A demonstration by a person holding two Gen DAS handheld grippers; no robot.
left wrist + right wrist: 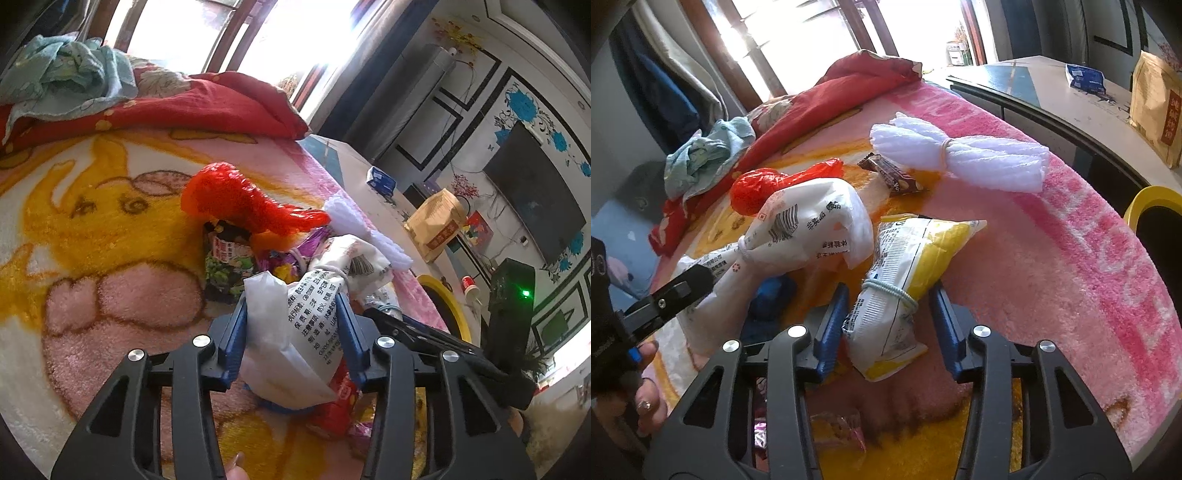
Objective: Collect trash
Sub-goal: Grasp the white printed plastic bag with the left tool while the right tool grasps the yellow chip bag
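- Left wrist view: the left gripper (293,334) has its blue pads partly closed around a white printed plastic bag (295,332), tied at the neck with a band; both pads press the bag's sides, so it is held.
- Just past the held bag, a heap of rubbish lies on the pink and yellow cartoon blanket (92,229): a red plastic bag (236,199) on top, a green and black snack packet (227,258) beneath it, purple foil wrappers (291,254) beside that, and a white foam bundle (365,229) toward the blanket's right edge.
- A red wrapper (338,406) lies under the held bag, near the gripper's right finger.
- The right gripper's black finger (424,332) reaches in from the right, close to the held bag.
- A red quilt (221,107) and a light blue cloth (70,77) lie at the far end of the bed.
- Right wrist view: the right gripper (888,325) is open wide, its pads either side of a yellow and white snack bag (905,266) tied with a band; the left pad looks close to the bag, the right pad stands apart, so it is not clamped.
- The left gripper (683,291) enters at left, holding the white printed bag (809,229) off the blanket (1052,258).
- Beyond lie the red bag (757,188), a brown chocolate wrapper (890,173) and the foam bundle (960,155), tied in the middle.
- A yellow-rimmed bin (1152,199) stands at the bed's right edge.
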